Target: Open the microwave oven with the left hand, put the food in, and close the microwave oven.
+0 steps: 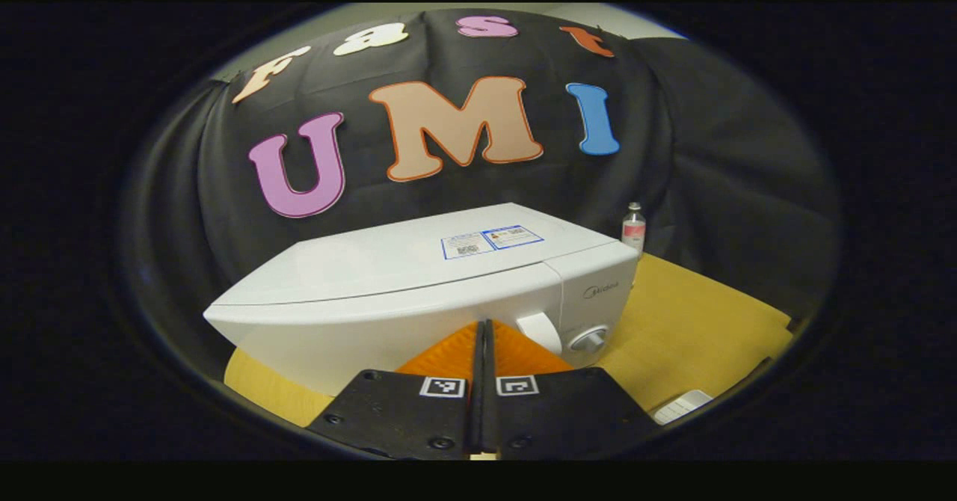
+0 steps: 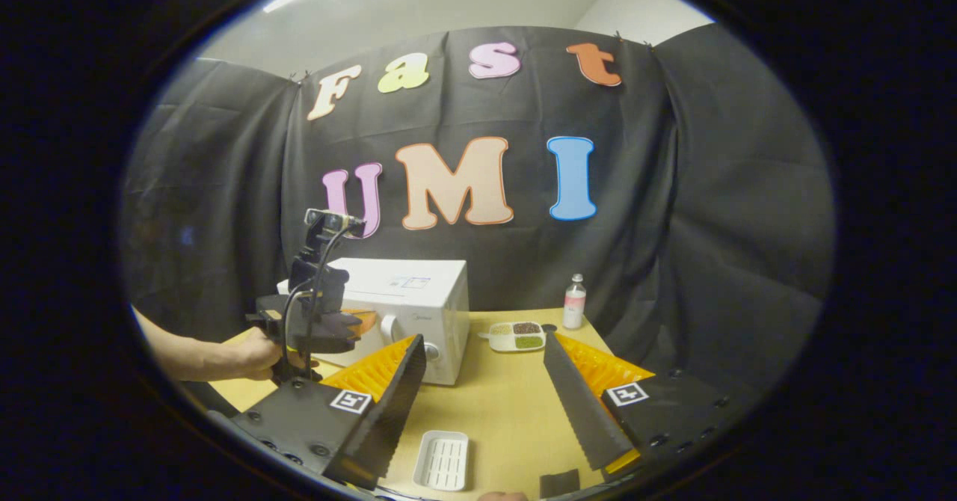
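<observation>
Jaws pressed together on left gripper [image 1: 484, 329] facing microwave [image 1: 419, 292]; right gripper [image 2: 484, 351] level, spread wide.

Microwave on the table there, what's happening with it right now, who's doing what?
A person holds a gripper in each hand. The left gripper, fingers together, is up close to the front of the white microwave, whose door looks closed. The right gripper is open and holds nothing, hanging back over the yellow table. The food tray sits on the table beside the microwave, with a small bottle behind it and a white dish nearer.
</observation>
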`<state>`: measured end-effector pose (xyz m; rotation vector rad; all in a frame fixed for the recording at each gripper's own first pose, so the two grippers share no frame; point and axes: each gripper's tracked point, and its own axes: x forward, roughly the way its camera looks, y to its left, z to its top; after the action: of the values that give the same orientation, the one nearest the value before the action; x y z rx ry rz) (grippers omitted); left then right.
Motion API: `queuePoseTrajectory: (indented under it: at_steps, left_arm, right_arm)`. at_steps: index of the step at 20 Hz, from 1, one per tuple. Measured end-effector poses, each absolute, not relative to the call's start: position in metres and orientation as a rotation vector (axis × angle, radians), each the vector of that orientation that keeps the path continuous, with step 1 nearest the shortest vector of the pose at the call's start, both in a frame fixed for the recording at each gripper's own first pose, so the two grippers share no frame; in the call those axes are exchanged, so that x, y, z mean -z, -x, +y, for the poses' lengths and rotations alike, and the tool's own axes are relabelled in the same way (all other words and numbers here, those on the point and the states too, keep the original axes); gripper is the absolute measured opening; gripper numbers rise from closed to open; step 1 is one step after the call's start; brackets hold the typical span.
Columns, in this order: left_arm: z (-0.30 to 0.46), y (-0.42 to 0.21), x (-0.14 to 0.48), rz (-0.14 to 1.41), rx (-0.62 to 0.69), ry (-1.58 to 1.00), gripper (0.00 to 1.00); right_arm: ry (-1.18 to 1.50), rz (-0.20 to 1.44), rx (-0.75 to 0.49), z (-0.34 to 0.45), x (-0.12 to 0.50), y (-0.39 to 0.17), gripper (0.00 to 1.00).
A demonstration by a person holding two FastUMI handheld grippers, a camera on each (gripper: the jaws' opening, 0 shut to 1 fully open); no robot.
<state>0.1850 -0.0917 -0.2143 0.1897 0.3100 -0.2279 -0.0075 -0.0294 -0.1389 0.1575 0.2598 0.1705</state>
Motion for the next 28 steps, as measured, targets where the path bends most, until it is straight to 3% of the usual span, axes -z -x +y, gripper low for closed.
queuePoseTrajectory:
  at_steps: [15, 16, 18, 19, 22, 23, 28]
  left_arm:
    - [-0.027, -0.023, 0.062, 0.069, 0.119, -0.092, 0.01]
    - [-0.022, -0.021, 0.043, 0.012, 0.101, -0.07, 0.07]
    - [-0.014, -0.011, 0.022, -0.037, 0.075, -0.067, 0.65]
    - [-0.013, -0.008, 0.021, -0.032, 0.07, -0.086, 0.94]
    - [-0.014, 0.001, 0.03, 0.009, 0.075, -0.122, 0.96]
    - [-0.012, 0.005, 0.029, 0.011, 0.064, -0.12, 0.97]
    - [-0.009, 0.011, 0.012, -0.009, 0.049, -0.089, 1.0]
  right_arm:
    - [-0.146, 0.184, -0.223, -0.013, 0.11, -0.026, 0.87]
    - [-0.145, 0.176, -0.23, -0.011, 0.107, -0.027, 0.87]
    - [-0.139, 0.162, -0.249, -0.005, 0.099, -0.028, 0.87]
    - [-0.136, 0.156, -0.255, -0.003, 0.096, -0.028, 0.97]
    - [-0.133, 0.136, -0.271, 0.003, 0.087, -0.029, 0.97]
    - [-0.137, 0.133, -0.275, 0.005, 0.085, -0.027, 0.87]
    - [-0.137, 0.1, -0.279, 0.007, 0.066, -0.02, 0.87]
